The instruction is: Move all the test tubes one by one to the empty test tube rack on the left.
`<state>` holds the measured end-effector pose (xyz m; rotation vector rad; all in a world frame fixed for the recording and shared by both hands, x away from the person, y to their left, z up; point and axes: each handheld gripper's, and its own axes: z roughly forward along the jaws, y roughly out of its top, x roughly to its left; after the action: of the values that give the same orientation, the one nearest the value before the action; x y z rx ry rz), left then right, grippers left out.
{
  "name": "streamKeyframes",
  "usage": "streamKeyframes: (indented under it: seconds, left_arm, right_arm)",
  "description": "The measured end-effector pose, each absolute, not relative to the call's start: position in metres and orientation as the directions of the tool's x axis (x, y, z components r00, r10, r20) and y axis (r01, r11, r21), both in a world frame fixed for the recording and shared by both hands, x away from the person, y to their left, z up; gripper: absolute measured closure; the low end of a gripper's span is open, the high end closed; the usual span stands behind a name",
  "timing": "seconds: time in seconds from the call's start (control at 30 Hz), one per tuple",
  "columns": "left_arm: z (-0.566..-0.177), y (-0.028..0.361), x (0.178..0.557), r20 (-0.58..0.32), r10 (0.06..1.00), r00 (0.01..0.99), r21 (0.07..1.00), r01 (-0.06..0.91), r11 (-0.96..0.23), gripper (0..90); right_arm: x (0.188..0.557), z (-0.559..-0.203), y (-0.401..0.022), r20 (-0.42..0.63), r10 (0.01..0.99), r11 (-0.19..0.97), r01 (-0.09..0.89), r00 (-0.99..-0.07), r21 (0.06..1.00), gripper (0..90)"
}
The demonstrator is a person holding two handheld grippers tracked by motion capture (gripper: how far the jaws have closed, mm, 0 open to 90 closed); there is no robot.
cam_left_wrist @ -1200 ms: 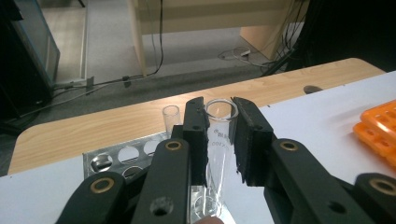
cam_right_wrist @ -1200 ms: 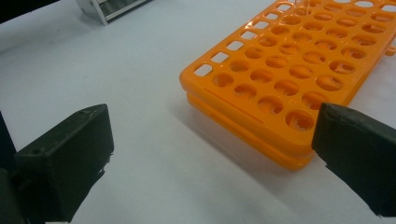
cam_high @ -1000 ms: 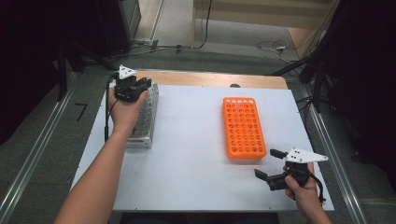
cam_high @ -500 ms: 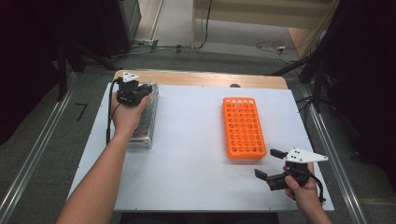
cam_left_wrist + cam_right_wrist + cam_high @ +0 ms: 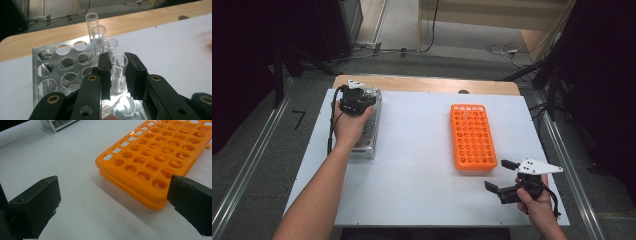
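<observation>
A: Left gripper view, nearest first: what do the jaws hold?
B: The left gripper (image 5: pixel 118 72) pinches a clear tube (image 5: pixel 119 67) standing in the metal rack (image 5: pixel 47 72); three more tubes stand behind.
A: And the right gripper (image 5: pixel 502 176)?
B: Spread wide, holding nothing, just before the orange rack (image 5: pixel 160 157).

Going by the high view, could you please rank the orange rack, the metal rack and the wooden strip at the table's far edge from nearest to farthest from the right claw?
From the right claw, open at the near right corner:
1. Orange rack, just ahead, right of centre.
2. Wooden strip, along the far edge.
3. Metal rack, at the far left, under the left claw.
The last two are close to call.
</observation>
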<state>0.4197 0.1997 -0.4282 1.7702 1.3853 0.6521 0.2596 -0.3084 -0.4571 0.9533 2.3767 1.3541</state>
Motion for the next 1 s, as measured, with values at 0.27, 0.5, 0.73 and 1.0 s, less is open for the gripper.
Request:
streamKeyframes:
  seconds: [0.27, 0.5, 0.73, 1.0]
  left_arm:
    - [-0.422, 0.202, 0.412, -0.109, 0.95, 0.292, 0.833, 0.549, -0.072, 49.7]
    - [-0.417, 0.199, 0.393, -0.142, 0.932, 0.335, 0.852, 0.521, -0.058, 22.3]
    - [-0.412, 0.193, 0.369, -0.15, 0.91, 0.387, 0.865, 0.497, -0.068, 7.5]
    - [-0.408, 0.181, 0.339, -0.138, 0.877, 0.46, 0.881, 0.461, -0.103, 0.0]
  right_arm:
    - [0.26, -0.457, -0.309, 0.104, 0.646, 0.355, 0.418, -0.756, 0.836, 0.0]
    - [0.26, -0.456, -0.307, 0.104, 0.645, 0.356, 0.418, -0.757, 0.836, 0.0]
    - [0.26, -0.455, -0.306, 0.103, 0.648, 0.352, 0.416, -0.755, 0.838, 0.0]
    - [0.262, -0.453, -0.305, 0.105, 0.649, 0.349, 0.418, -0.754, 0.839, 0.0]
